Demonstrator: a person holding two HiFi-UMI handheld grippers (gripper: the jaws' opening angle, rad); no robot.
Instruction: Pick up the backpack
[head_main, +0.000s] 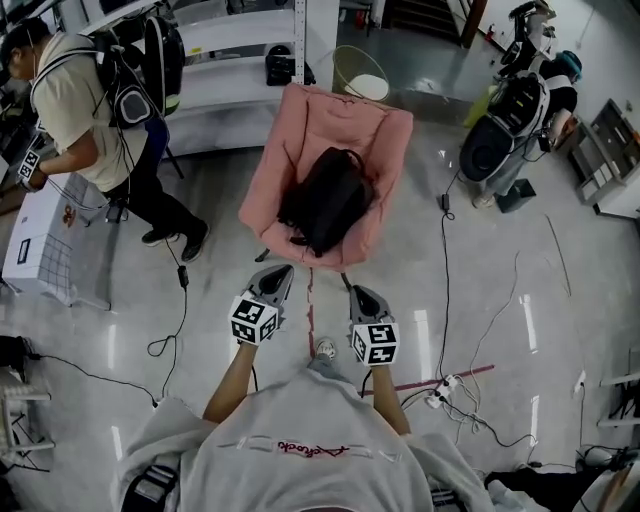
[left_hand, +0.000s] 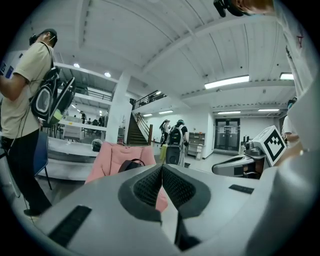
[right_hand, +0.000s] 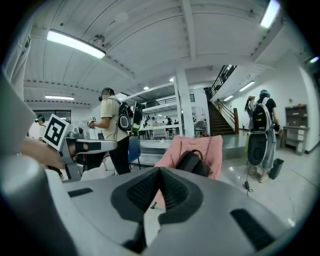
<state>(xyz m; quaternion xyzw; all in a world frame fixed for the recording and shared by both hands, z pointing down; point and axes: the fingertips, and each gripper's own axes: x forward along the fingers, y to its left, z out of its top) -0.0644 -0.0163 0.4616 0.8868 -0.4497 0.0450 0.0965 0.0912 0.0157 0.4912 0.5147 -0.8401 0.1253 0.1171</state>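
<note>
1. Head view: there's one black backpack (head_main: 325, 198), lying on the seat of one pink chair (head_main: 380, 130), dead ahead of the two grippers. The left gripper (head_main: 275, 275) and right gripper (head_main: 358, 293) are side by side above the floor, short of the chair, touching nothing. Two other people are in shot: a person in a beige shirt (head_main: 70, 100) at the left and a second person (head_main: 520, 110) at the far right
2. Left gripper view: the left gripper (left_hand: 162, 172) has both jaws pressed together with nothing between them. The backpack (left_hand: 131, 165) sits on the pink chair (left_hand: 107, 160) beyond the tips, well apart
3. Right gripper view: the right gripper (right_hand: 159, 172) is clamped together and empty too. One backpack (right_hand: 192, 161) leans on the pink chair (right_hand: 212, 147), past the jaws and untouched
</note>
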